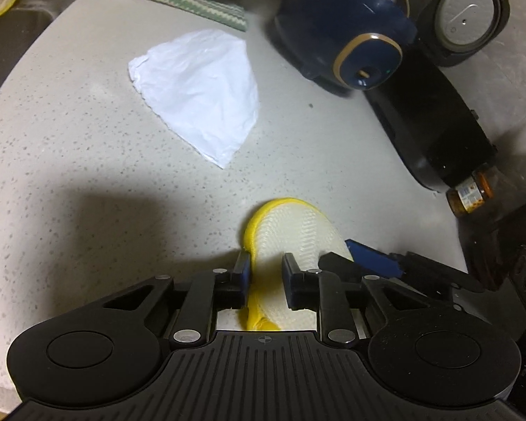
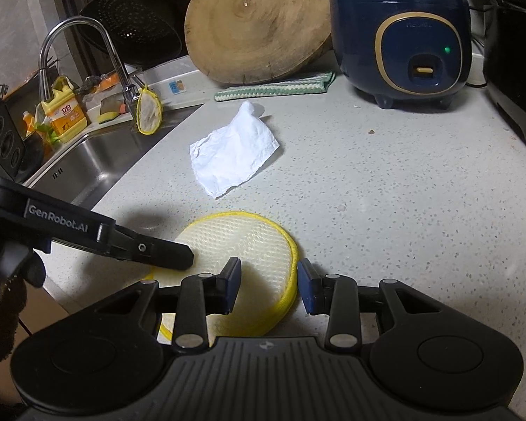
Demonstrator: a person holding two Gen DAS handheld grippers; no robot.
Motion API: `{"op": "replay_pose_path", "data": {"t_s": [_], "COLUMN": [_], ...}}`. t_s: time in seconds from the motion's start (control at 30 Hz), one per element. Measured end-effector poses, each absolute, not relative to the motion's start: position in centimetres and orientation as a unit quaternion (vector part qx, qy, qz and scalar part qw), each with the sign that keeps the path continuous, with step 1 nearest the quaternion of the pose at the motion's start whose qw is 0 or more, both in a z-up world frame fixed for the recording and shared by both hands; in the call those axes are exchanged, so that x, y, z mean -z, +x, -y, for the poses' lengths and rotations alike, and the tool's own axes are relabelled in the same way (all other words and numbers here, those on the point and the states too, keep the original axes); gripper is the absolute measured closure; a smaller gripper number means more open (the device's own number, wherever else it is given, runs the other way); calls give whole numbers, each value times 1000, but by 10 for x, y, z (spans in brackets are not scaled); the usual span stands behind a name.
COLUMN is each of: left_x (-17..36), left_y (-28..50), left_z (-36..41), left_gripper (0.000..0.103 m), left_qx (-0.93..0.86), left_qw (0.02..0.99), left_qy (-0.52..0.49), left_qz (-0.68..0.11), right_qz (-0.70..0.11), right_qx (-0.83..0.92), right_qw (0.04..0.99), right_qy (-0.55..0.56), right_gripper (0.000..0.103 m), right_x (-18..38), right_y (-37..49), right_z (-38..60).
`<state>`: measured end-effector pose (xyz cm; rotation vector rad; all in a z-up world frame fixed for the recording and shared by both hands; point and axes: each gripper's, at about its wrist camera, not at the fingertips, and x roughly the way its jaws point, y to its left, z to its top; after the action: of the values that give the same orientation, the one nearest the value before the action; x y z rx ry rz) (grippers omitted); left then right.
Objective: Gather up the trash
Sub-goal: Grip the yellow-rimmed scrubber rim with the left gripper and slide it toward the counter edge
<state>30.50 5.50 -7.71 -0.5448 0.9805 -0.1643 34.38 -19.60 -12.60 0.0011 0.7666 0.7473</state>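
A round white mesh pad with a yellow rim (image 2: 242, 242) lies on the speckled counter close in front of both grippers. My left gripper (image 1: 266, 270) has the pad's (image 1: 291, 231) bunched rim between its fingers, and both pads press on it. In the right wrist view the left gripper's finger (image 2: 172, 254) rests on the pad's left edge. My right gripper (image 2: 268, 280) straddles the pad's right rim, with a small gap at the right finger. A crumpled white tissue (image 1: 200, 91) (image 2: 231, 154) lies beyond the pad, untouched.
A navy rice cooker (image 2: 399, 38) stands at the back right, beside a black appliance (image 1: 435, 129) and a small jar (image 1: 470, 196). A wooden board (image 2: 256, 21) leans behind a green striped cloth (image 2: 277, 87). The sink (image 2: 87, 161) with faucet and detergent bottle is left.
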Motion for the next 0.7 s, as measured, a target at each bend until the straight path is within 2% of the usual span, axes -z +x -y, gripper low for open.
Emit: {"op": "replay_pose_path", "data": {"t_s": [0.27, 0.7], "left_x": [62, 59], "left_y": [278, 180], "left_z": [-61, -134], "left_gripper": [79, 76], "left_qx": [54, -53], "left_qw": [859, 850], "left_qy": [-203, -279], "left_qz": [-467, -444], "right_qz": [-360, -344], "right_qx": [-401, -524], "right_qw": [841, 769], "right_qy": [-43, -122], "right_gripper": [67, 67], "right_x": [120, 109], "right_y": [335, 291], "right_z": [173, 96]}}
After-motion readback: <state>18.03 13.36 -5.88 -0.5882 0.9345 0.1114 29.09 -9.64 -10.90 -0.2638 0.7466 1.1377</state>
